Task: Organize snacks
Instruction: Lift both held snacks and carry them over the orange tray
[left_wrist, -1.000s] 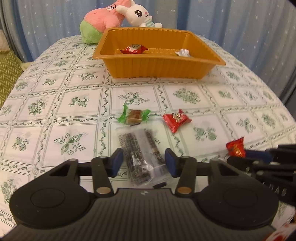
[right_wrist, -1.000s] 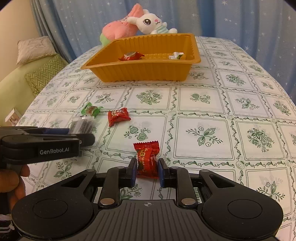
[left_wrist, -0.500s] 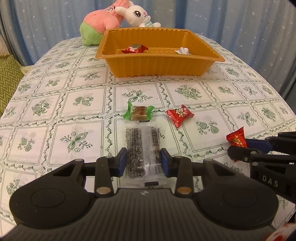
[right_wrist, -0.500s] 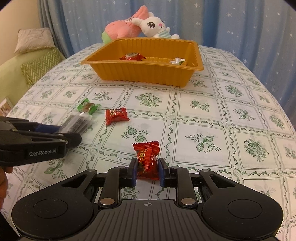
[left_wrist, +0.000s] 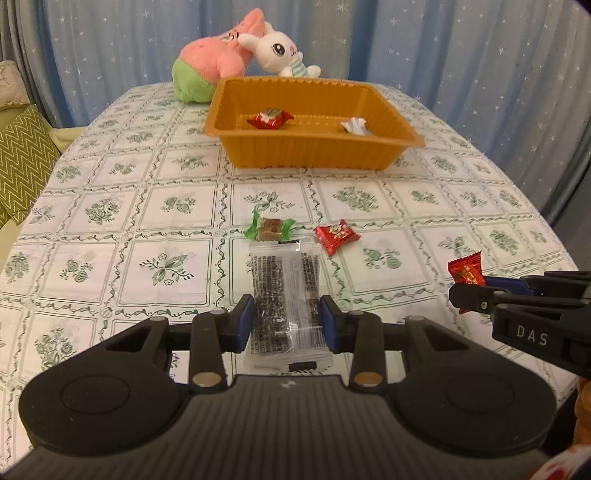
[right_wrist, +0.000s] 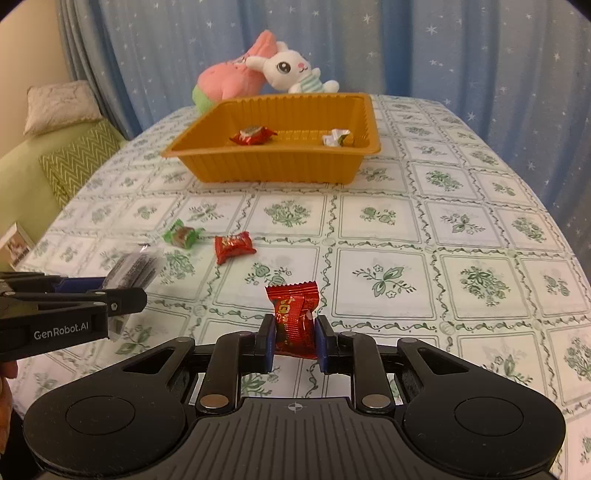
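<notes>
While the left gripper (left_wrist: 288, 320) has just closed its pads on a clear packet of dark sticks (left_wrist: 284, 291), whose long axis runs straight ahead toward the orange tray (left_wrist: 310, 157), the right gripper (right_wrist: 294, 338) clamps a red candy (right_wrist: 294, 317) upright. Ahead on the flowered tablecloth (left_wrist: 110, 210) lie a green-wrapped sweet (left_wrist: 269, 228) and a red packet (left_wrist: 336, 236), between the grippers and the tray. Two wrapped sweets sit inside the tray. Plush toys (right_wrist: 258, 70) lie beyond it, before blue starred curtains (right_wrist: 461, 48).
</notes>
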